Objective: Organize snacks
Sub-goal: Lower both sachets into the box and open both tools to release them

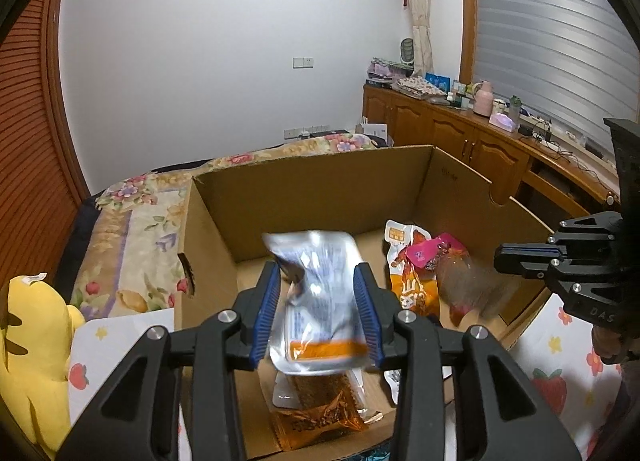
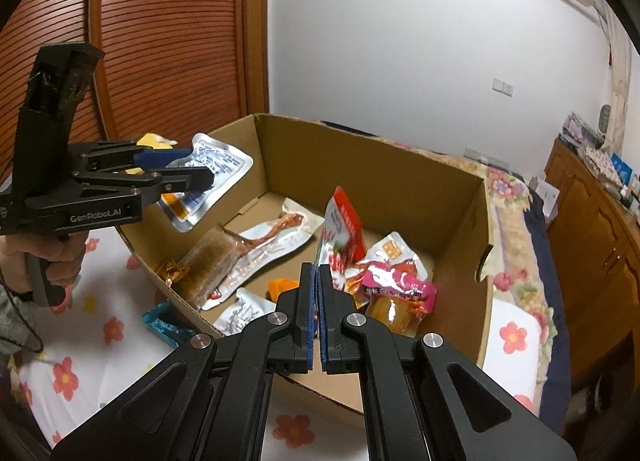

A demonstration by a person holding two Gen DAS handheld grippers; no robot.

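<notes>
An open cardboard box (image 1: 320, 181) (image 2: 400, 177) stands on the bed with several snack packets on its floor. My left gripper (image 1: 316, 281) (image 2: 200, 169) has its fingers spread around a silver packet (image 1: 316, 293) (image 2: 212, 177) with blue print and an orange band, above the box's near left part; the packet is blurred and I cannot tell whether the pads still touch it. My right gripper (image 2: 319, 273) (image 1: 500, 257) is shut on the lower edge of a red and white packet (image 2: 340, 229), upright over the box's middle.
In the box lie an orange and white packet (image 1: 404, 261), a pink-wrapped cup (image 2: 400, 289), a brown bar (image 2: 212, 265) and more packets. A yellow plush (image 1: 32, 349) sits left of the box. A teal packet (image 2: 160, 321) lies on the flowered sheet. A wooden sideboard (image 1: 480, 141) lines the right wall.
</notes>
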